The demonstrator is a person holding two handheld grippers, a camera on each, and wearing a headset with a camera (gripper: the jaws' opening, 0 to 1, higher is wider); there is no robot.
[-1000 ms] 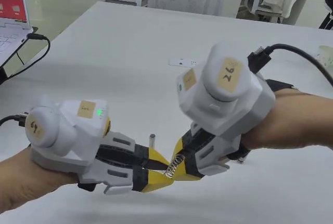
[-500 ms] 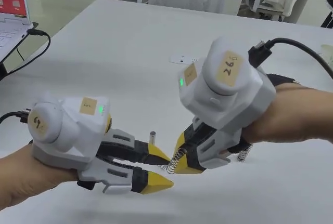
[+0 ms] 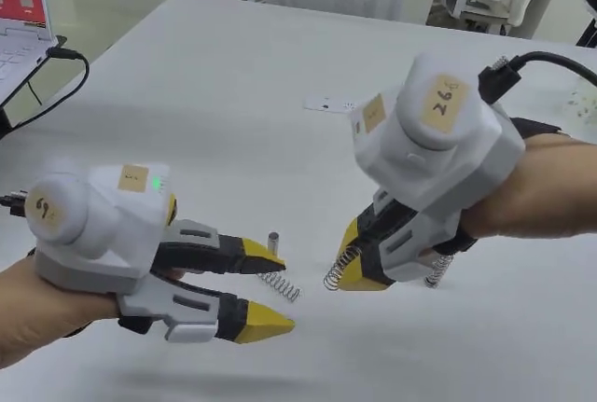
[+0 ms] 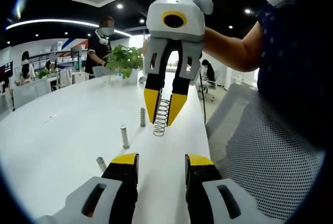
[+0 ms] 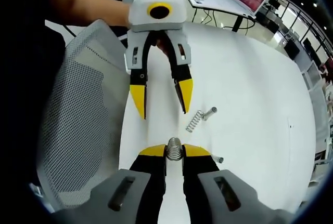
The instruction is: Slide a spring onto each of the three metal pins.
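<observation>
Nearest, the left gripper (image 3: pixel 270 290) is held low over the white surface (image 3: pixel 215 113), with its jaws spread wide and nothing between them. Just past its tips a spring (image 3: pixel 278 284) is seen lying flat on the surface, close beside an upright pin (image 3: pixel 273 242). Facing it from the other side, the right gripper (image 3: pixel 353 277) is clamped on a second spring (image 4: pixel 162 116), whose coils stick out beyond the yellow tips, apart from the pin.

Left tool (image 3: pixel 286 295) points right with jaws spread; right tool (image 3: pixel 353 270) faces it, tilted down, pinching a spring (image 3: pixel 337 271).
</observation>
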